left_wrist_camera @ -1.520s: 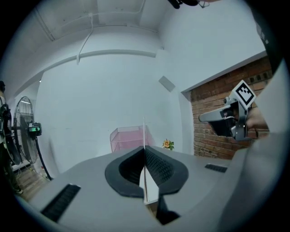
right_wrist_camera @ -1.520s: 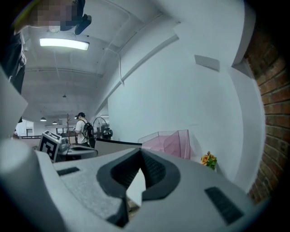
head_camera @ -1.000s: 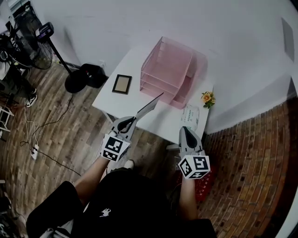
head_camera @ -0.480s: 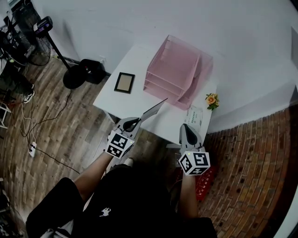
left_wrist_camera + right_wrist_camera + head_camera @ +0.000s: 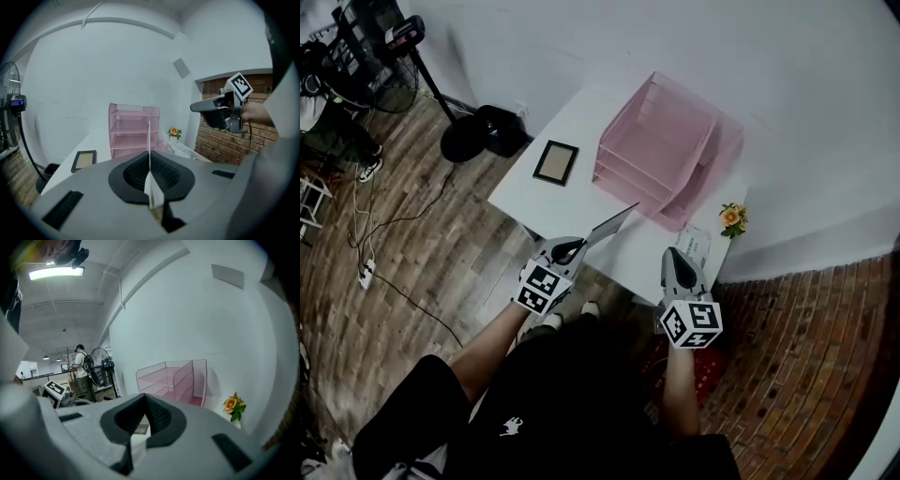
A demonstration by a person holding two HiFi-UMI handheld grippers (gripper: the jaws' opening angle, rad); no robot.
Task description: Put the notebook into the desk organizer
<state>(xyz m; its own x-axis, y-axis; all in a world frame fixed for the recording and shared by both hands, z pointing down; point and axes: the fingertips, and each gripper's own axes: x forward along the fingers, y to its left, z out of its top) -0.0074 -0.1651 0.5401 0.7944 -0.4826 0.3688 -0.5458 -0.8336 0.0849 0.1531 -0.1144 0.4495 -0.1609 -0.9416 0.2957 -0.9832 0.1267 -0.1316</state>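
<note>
Left gripper view shows a thin, pale notebook (image 5: 149, 133) edge-on, clamped upright in the left gripper (image 5: 148, 154); right gripper (image 5: 145, 395) closed.

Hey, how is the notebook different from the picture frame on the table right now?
The notebook is clamped in the left tool, held above the table; the picture frame lies flat on it. The notebook looks thin and pale, tilted toward the pink organizer; the picture frame has a dark border and a tan middle. Both are flat rectangles and outside the organizer.
</note>
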